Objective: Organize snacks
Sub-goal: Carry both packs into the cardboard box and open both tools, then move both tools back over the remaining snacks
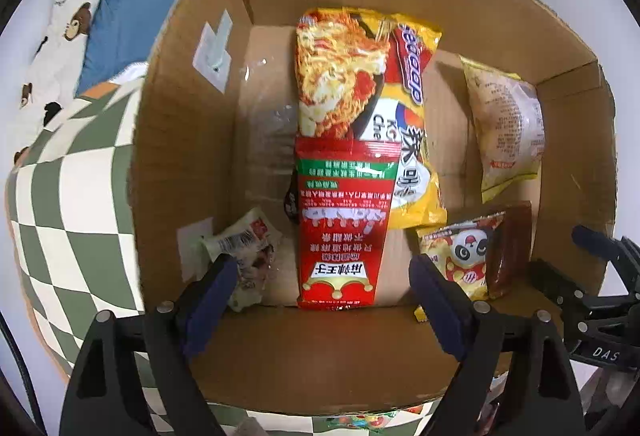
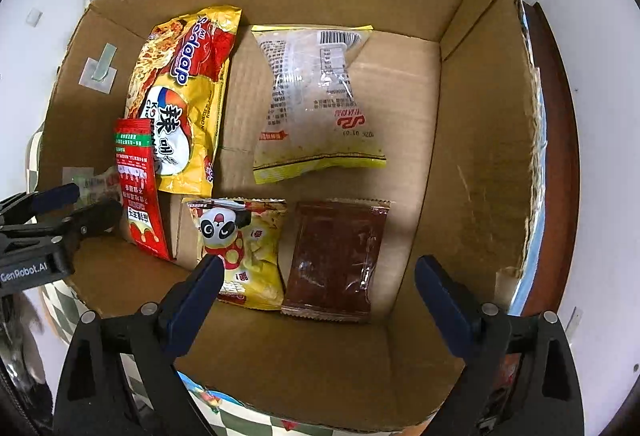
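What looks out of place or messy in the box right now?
Mostly tidy. The red packet lies overlapping the yellow noodle bag rather than flat on the box floor, and a crumpled wrapper sits askew in the near-left corner. The cardboard box has a ragged right rim. Nothing looks spilled.

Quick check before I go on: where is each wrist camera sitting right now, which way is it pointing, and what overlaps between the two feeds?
Left wrist: above the cardboard box, looking down; own open left gripper below, right gripper at the right edge.
Right wrist: above the same box, further right, looking down; own open right gripper, left gripper at the left edge.
Shared: yellow noodle bag, red packet, panda snack, brown packet.
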Available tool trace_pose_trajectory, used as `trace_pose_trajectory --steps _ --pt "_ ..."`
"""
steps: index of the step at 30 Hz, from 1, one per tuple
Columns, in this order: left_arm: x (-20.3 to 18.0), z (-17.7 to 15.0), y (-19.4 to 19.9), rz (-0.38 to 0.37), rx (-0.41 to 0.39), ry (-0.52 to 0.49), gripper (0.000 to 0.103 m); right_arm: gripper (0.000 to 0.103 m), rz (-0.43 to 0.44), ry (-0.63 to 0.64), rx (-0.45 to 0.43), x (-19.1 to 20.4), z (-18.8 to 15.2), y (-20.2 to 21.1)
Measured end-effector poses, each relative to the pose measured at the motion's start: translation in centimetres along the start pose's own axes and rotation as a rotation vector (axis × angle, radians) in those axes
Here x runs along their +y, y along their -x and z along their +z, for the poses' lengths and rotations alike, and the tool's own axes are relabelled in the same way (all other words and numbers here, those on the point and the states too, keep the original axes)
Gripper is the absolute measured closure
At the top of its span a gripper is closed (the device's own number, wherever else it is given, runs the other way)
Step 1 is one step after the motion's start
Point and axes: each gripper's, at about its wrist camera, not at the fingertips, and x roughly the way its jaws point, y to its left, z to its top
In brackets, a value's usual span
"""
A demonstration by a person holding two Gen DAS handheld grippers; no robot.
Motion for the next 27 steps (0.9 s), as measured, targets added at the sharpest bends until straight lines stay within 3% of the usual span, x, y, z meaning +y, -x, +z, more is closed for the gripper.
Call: trace_pose_trajectory --steps 4,13,27 --pt "-0.4 -0.2 0.6 0.015 -0.025 -0.001 0.015 0.005 0.015 -0.027 -0.030 -0.3 -0.2 0.5" --pt "-1.1 -4.2 4.1 0.028 -0.193 -0.016 0.015 0.005 0.009 -0.062 -0.148 -0.1 -2.3 3.0" --pt "-2.1 -10.1 10.4 0.086 -0.459 -0.077 0.015 0.005 -0.042 -0.040 -0.394 2.1 -8.6 9.5"
